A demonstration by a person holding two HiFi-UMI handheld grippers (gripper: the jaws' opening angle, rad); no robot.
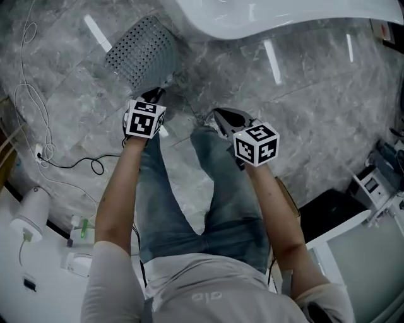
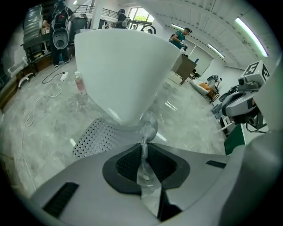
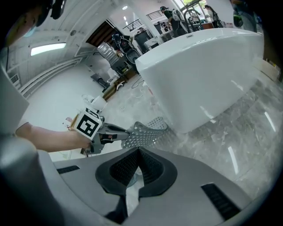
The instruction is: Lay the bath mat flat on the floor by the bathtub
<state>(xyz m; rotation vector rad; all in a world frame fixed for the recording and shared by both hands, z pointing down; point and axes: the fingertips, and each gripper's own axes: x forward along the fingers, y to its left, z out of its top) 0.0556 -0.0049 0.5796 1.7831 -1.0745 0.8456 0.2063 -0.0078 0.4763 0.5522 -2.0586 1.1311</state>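
The bath mat [image 1: 142,53] is grey, translucent and full of holes. It spreads over the marble floor just left of the white bathtub [image 1: 271,16]. My left gripper [image 1: 156,94] is shut on the mat's near edge, and a clear strip of mat [image 2: 148,128] runs up between the pads while the rest fans out to the left [image 2: 95,137]. My right gripper [image 1: 211,117] hangs a little to the right with its jaws nearly together. A pale translucent piece sits between its pads [image 3: 132,176], apparently another part of the mat's edge. In the right gripper view the mat [image 3: 148,131] stretches from the left gripper [image 3: 126,131] toward the bathtub [image 3: 203,70].
White and black cables [image 1: 38,126] loop over the floor at the left, beside white fixtures [image 1: 28,214]. A pink bottle [image 2: 80,84] stands by the tub's far side. Dark equipment [image 1: 379,170] and a white panel crowd the right. The person's legs [image 1: 208,189] are below the grippers.
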